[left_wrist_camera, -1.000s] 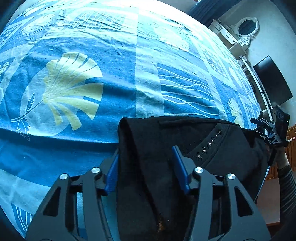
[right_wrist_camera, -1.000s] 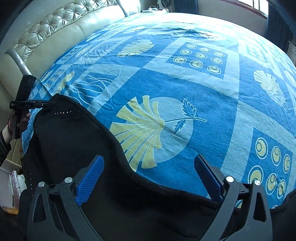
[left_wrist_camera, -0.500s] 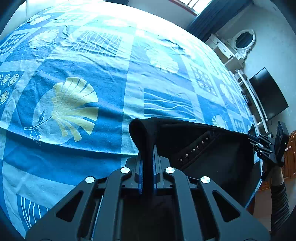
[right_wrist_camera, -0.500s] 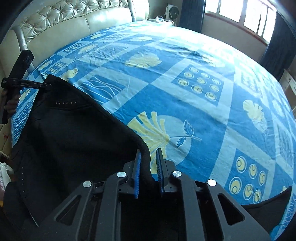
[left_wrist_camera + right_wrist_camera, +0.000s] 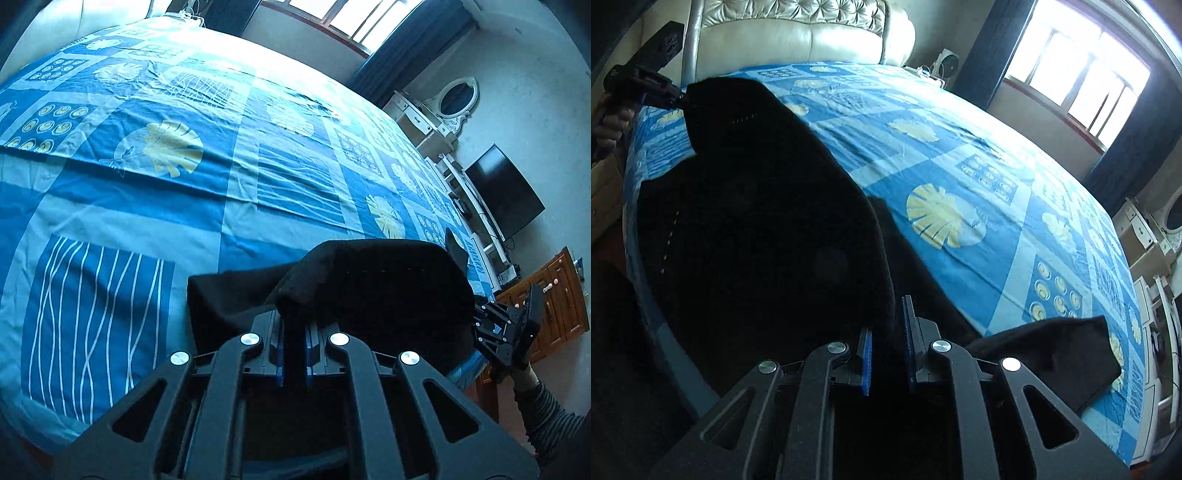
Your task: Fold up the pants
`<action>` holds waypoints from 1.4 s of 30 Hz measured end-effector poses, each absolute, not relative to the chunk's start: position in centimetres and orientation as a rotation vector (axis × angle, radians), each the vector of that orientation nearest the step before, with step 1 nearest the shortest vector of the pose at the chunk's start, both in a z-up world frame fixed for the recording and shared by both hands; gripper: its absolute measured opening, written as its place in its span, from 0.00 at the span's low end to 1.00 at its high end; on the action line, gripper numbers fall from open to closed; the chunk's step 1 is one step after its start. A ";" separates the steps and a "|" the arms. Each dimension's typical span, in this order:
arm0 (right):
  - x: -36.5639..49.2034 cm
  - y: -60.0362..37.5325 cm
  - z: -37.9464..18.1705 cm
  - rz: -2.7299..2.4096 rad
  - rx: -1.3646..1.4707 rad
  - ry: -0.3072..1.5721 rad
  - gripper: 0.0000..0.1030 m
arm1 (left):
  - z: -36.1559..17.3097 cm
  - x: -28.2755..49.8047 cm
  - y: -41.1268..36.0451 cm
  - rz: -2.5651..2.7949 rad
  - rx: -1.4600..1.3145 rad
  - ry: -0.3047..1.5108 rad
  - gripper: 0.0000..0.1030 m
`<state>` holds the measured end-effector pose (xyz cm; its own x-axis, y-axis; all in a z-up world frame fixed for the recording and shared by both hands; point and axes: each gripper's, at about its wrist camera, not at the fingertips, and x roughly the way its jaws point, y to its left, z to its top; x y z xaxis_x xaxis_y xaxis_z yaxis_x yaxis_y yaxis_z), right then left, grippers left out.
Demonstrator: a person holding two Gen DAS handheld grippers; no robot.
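Note:
Black pants [image 5: 388, 288] with small studs hang stretched between my two grippers above the near edge of the bed. My left gripper [image 5: 294, 332] is shut on one corner of the pants' top edge. My right gripper [image 5: 888, 332] is shut on the other corner, and the cloth [image 5: 757, 221] sags away to the left. The left gripper shows at the far left of the right wrist view [image 5: 646, 88], and the right gripper at the right of the left wrist view [image 5: 498, 328]. A loose pant end [image 5: 1052, 354] lies on the bed at the right.
The bed carries a blue patterned sheet [image 5: 184, 184] with leaf and stripe squares. A cream tufted headboard [image 5: 798, 26] stands at one end. A white dresser with an oval mirror [image 5: 454, 99], a dark TV [image 5: 506, 192] and a wooden cabinet [image 5: 554, 306] line the wall.
Both grippers closed on the pants' edge, then lifted it off the sheet. The cloth now hangs raised between them, and both cameras look higher across the room.

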<state>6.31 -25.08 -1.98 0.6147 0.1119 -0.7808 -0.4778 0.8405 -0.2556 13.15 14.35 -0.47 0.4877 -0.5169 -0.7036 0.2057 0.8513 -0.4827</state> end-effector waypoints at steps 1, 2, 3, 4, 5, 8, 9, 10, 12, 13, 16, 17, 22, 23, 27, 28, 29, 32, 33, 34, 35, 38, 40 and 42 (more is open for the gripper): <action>5.6 -24.9 -2.9 0.351 -0.489 0.864 0.13 | -1.0 12.3 14.5 -0.442 -0.359 0.977 0.07; 5.1 -24.8 -3.7 0.345 -0.503 0.877 0.13 | -1.6 11.5 14.6 -0.434 -0.362 0.986 0.07; 4.7 -24.8 -4.3 0.337 -0.510 0.880 0.13 | -2.2 10.8 14.9 -0.429 -0.373 0.992 0.08; 4.4 -24.9 -4.8 0.331 -0.516 0.885 0.13 | -2.8 10.3 15.2 -0.419 -0.382 1.003 0.10; 4.1 -24.9 -5.3 0.327 -0.521 0.892 0.13 | -3.4 9.9 15.4 -0.407 -0.386 1.017 0.13; 3.3 -25.1 -5.5 0.308 -0.494 0.894 0.18 | -5.2 8.4 15.8 -0.375 -0.365 1.066 0.25; 3.0 -25.3 -5.3 0.310 -0.479 0.902 0.26 | -5.5 7.8 15.9 -0.351 -0.346 1.073 0.28; 2.7 -25.5 -5.0 0.315 -0.456 0.908 0.36 | -5.6 7.2 16.1 -0.338 -0.339 1.073 0.36; 1.7 -25.9 -4.4 0.323 -0.410 0.915 0.49 | -5.8 5.8 16.8 -0.323 -0.367 1.067 0.50; 1.3 -26.3 -4.1 0.321 -0.385 0.923 0.53 | -5.9 5.1 17.3 -0.319 -0.395 1.067 0.58; 0.2 -27.7 -3.8 0.325 -0.244 0.971 0.55 | -6.1 3.4 18.1 -0.305 -0.498 1.071 0.59; -0.2 -28.2 -3.7 0.326 -0.174 0.984 0.55 | -6.0 3.0 18.2 -0.305 -0.535 1.066 0.59; 0.2 -32.3 -4.7 0.368 0.360 1.057 0.55 | -5.4 2.5 16.9 -0.302 -0.692 1.039 0.62; 0.5 -32.9 -5.2 0.373 0.455 1.070 0.55 | -5.3 2.9 16.4 -0.293 -0.699 1.040 0.63; 1.2 -34.2 -6.5 0.388 0.752 1.078 0.55 | -5.4 3.9 15.1 -0.251 -0.714 1.055 0.63; 1.2 -34.3 -6.6 0.391 0.793 1.075 0.56 | -5.5 4.0 14.8 -0.251 -0.733 1.058 0.63; 1.5 -34.2 -6.7 0.391 0.823 1.074 0.56 | -5.6 4.3 14.5 -0.247 -0.746 1.062 0.63; 2.2 -33.8 -7.3 0.373 0.871 1.079 0.58 | -6.0 5.1 13.9 -0.214 -0.753 1.080 0.65; 2.3 -33.6 -7.6 0.371 0.895 1.078 0.58 | -6.2 5.3 13.7 -0.205 -0.756 1.085 0.65; 2.6 -33.5 -7.9 0.370 0.927 1.073 0.58 | -6.3 5.4 13.5 -0.194 -0.754 1.091 0.65; 3.0 -33.6 -8.1 0.365 0.959 1.067 0.58 | -6.5 5.6 13.3 -0.183 -0.750 1.096 0.65; 3.7 -33.9 -8.6 0.334 1.029 1.029 0.58 | -6.7 6.1 12.9 -0.155 -0.714 1.108 0.63; 4.6 -33.7 -8.5 0.306 0.981 1.031 0.29 | -6.7 6.4 12.5 -0.121 -0.653 1.121 0.46; 5.2 -33.5 -8.1 0.293 0.919 1.054 0.08 | -6.7 6.6 12.1 -0.098 -0.596 1.136 0.27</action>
